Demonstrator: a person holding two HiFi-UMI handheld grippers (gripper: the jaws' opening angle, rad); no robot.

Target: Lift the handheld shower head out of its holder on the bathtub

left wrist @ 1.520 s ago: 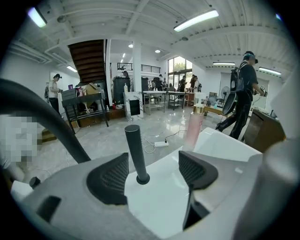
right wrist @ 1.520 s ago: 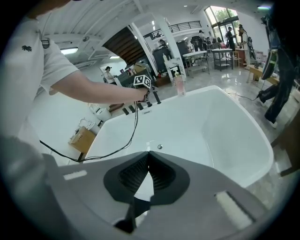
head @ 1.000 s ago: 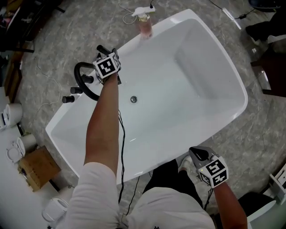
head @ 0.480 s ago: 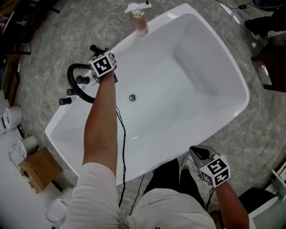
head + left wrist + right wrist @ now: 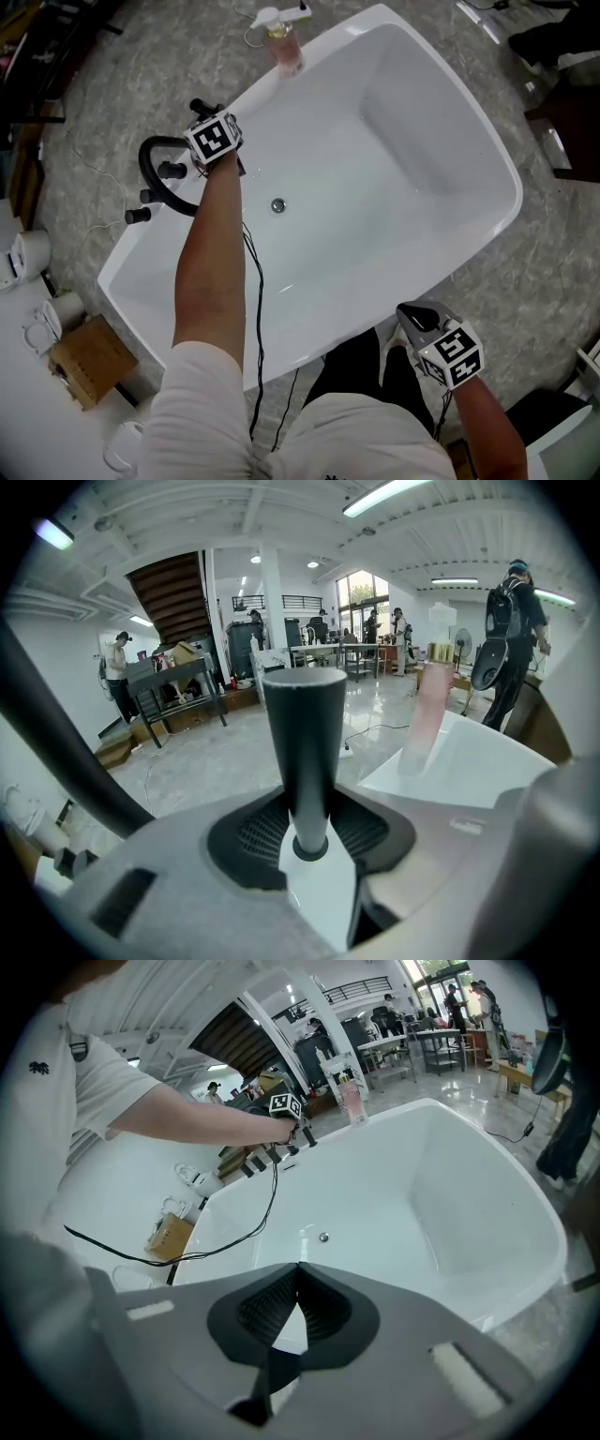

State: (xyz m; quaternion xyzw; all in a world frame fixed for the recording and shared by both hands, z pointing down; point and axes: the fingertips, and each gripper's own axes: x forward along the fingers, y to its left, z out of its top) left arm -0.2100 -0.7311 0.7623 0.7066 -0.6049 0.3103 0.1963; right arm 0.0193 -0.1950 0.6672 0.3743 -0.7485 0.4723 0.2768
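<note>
Left gripper [image 5: 309, 834] on the handheld shower head [image 5: 302, 733] at the bathtub [image 5: 469, 141] rim

Your jaws have just been closing and now pinch the upright black handle, which sits in its holder; it looks rigid, smooth and probably slick, so hold mid-handle and lift straight; right gripper [image 5: 298, 1274] jaws are pressed together, empty; tub holds no water; pinkish bottle [image 5: 286, 52] stands on the rim.

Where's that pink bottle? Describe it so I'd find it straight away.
Start at the big white bathtub and follow its rim past the black tap to the far corner. There stands the pink bottle, the only tall, coloured thing on that rim.
</note>
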